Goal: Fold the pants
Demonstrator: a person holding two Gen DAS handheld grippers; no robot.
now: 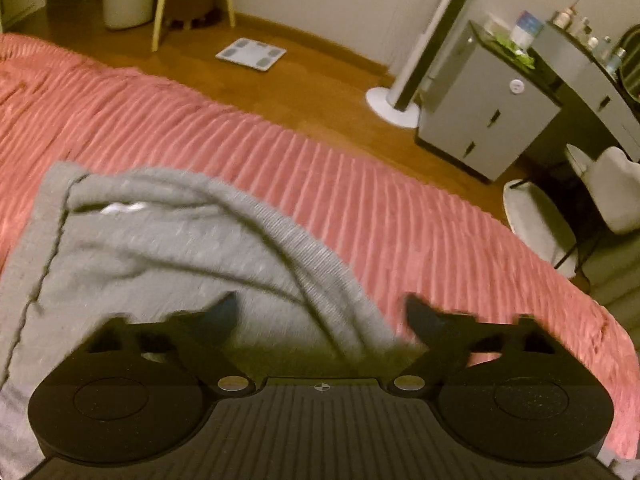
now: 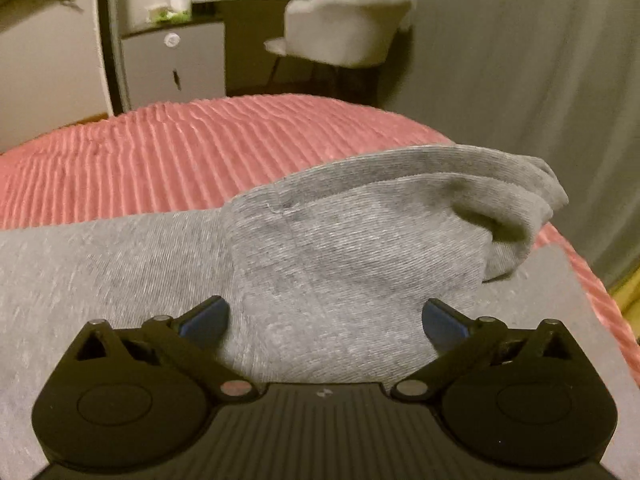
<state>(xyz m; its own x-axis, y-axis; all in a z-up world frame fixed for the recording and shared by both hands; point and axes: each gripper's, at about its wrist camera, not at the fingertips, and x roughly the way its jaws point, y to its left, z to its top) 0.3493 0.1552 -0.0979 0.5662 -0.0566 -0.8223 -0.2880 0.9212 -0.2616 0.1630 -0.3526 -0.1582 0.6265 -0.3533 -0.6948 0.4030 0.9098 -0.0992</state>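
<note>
**Two grippers, both spread, pants half-bunched on the bed**

Both of our grippers are hovering over the grey pants [image 1: 172, 248] with nothing pinched. Our left gripper [image 1: 320, 316] has its jaws apart, and a ridge of cloth runs up between them without either pad pressing on it, as far as we can tell through the blur. Our right gripper [image 2: 324, 320] is spread wide too, with a doubled-over flap of the pants [image 2: 352, 248] sitting between the pads but not squeezed.

Where's the garment? Spread over the pink ribbed bedspread [image 1: 360, 184], filling the 7 to 9 o'clock part of the left view. In the right view it covers everything from 9 round to 3 o'clock, with a rumpled end poking out at about 2 o'clock near the edge of the bed.

Why the open jaws? Our guess is we're lining up fresh grips: the left one on that raised crease, the right one on the folded layer, so the next fold can be pulled over flat. The lumpy end still needs smoothing, so we'd say we're partway through.

Containers: nothing on the bed. The grey cabinet [image 1: 488, 120] at 2 o'clock in the left view has bottles and clutter on top, too blurry to name.
</note>
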